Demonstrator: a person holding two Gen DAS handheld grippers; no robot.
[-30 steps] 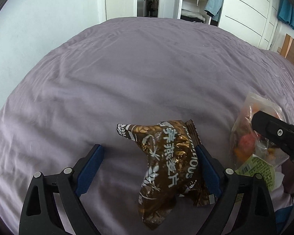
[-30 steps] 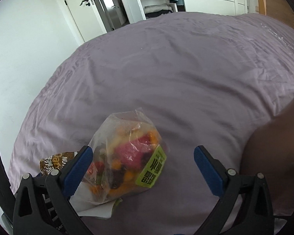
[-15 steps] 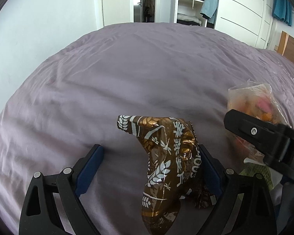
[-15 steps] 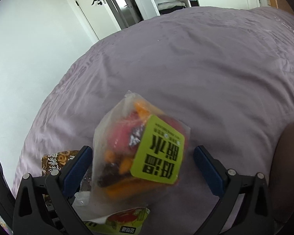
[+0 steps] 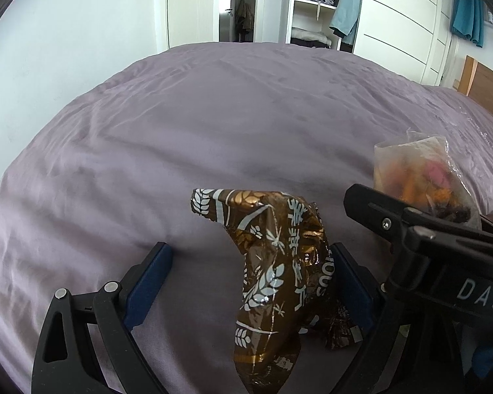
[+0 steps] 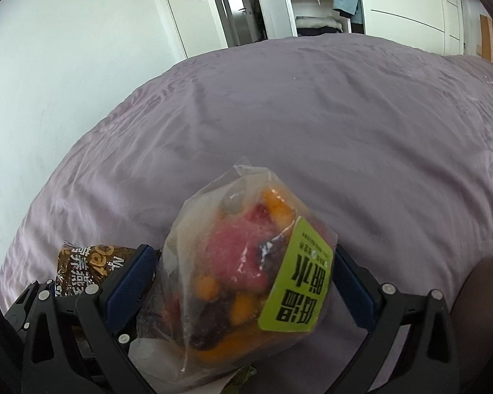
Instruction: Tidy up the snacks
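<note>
A bedroom in a home: a wide bed [image 5: 213, 124] under a creased mauve sheet fills most of both views. Behind it stands an open wardrobe [image 5: 315, 10] with folded clothes stacked on its shelves and a blue garment [image 5: 345, 6] hanging at its edge (white sliding panels run on to the right). A white door [image 5: 194, 6] with a dark lever handle sits beside plain white walls, and a wooden headboard [image 5: 486, 88] shows at the right

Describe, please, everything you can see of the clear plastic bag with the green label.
The clear plastic bag with the green label looks crinkly and see-through, packed with pink, orange and dark pieces. Its lime-green sticker carries black characters. It stands tilted between the right gripper jaws, both blue pads against its sides, above the mauve bedsheet, with pale packaging under its lower end.
</note>
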